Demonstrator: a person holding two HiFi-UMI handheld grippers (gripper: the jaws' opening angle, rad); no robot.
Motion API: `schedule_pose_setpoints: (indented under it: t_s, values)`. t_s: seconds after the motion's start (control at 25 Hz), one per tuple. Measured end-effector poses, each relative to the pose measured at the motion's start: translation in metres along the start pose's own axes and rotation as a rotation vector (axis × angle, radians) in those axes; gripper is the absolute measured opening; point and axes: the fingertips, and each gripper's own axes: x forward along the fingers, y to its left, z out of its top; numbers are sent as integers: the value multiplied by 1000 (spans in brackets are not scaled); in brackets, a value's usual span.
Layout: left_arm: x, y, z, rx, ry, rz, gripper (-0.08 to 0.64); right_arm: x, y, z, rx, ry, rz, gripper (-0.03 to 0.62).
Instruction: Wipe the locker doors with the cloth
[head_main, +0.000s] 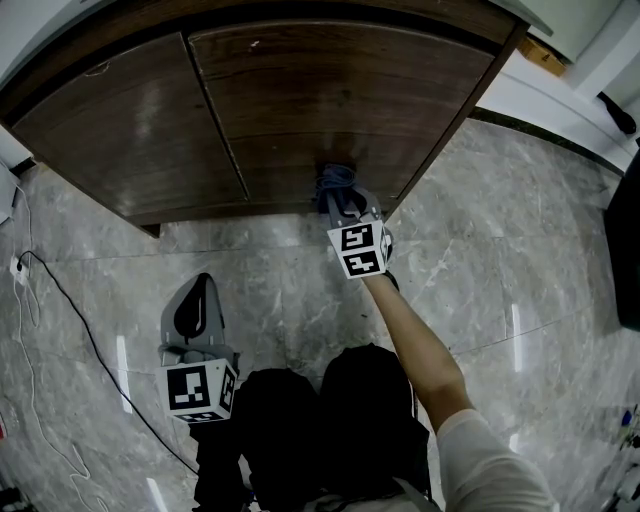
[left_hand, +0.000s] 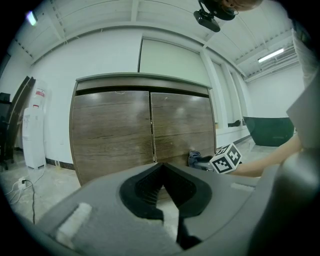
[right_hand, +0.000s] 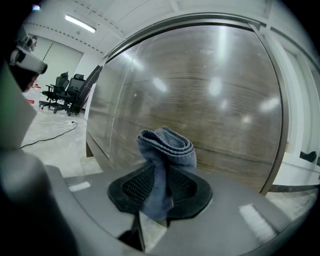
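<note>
The left tool (head_main: 196, 305) is kept low over the floor (head_main: 480, 260), well apart from the locker, with its jaws pressed together on nothing. Further out, the right tool (right_hand: 161, 176) is clamped on the folded blue cloth (right_hand: 167, 146). The cloth is pointed straight ahead at the bottom of the right door (right_hand: 215, 95); contact cannot be confirmed. Unwiped wood is judged to lie above and leftward, so the right hand is nearer.
</note>
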Motion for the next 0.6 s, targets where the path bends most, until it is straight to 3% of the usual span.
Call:
schedule_pose_setpoints:
  t_s: [0.6]
  values:
    - [-1, 2, 1, -13, -8, -1, 3, -26, -7, 109, -78, -185, -5, 84]
